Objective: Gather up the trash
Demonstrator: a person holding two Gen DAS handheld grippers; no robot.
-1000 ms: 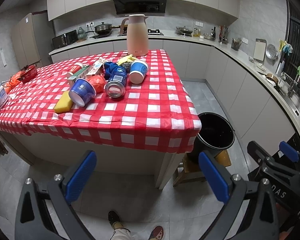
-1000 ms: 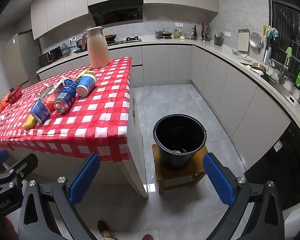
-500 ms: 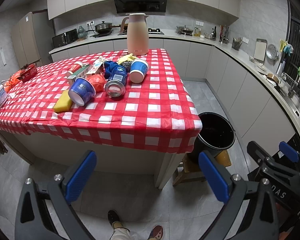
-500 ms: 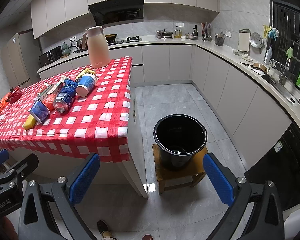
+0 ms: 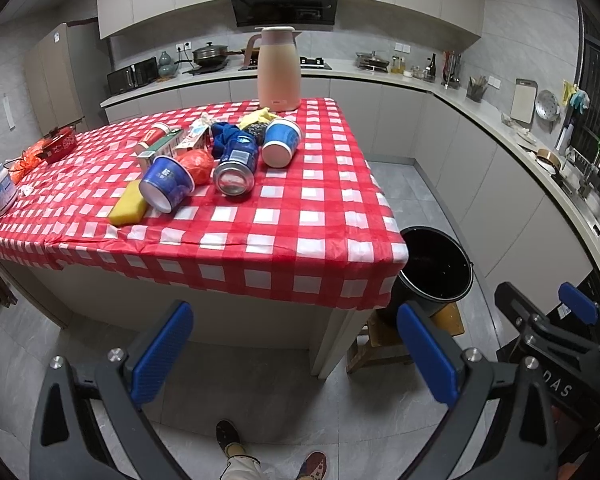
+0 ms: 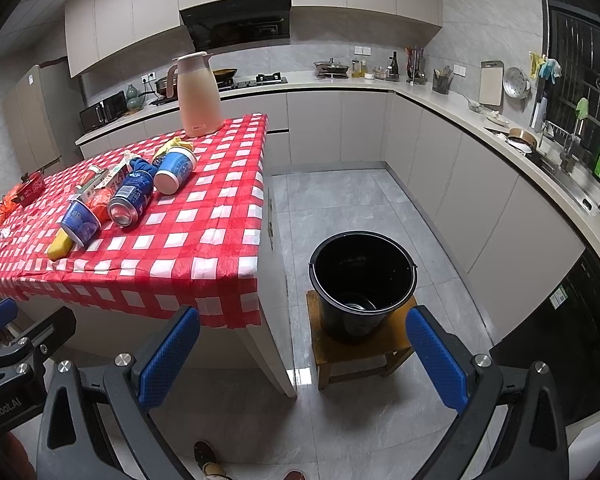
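Trash, a blue metal can (image 5: 236, 162) among paper cups, lay far ahead of both jaws. Both the left gripper (image 5: 294, 354) and right gripper (image 6: 302, 360) stood wide and empty; the black plastic bucket (image 6: 362, 284) waited nearer, ready to receive.

From my station I saw a thin, slightly wrinkled plastic-looking checked cloth (image 5: 300, 216) covering the table, catching a dull sheen. The can (image 5: 236, 166) looked like metal, its end shiny. The two blue cups (image 5: 166, 188) appeared to be glossy printed paper or plastic. The bucket (image 6: 362, 280) was smooth black plastic on a worn wooden stool (image 6: 396, 344). Floor tiles (image 6: 360, 208) gleamed. The left tool (image 5: 296, 356) and right tool (image 6: 304, 356) had textured blue pads on matt black frames.
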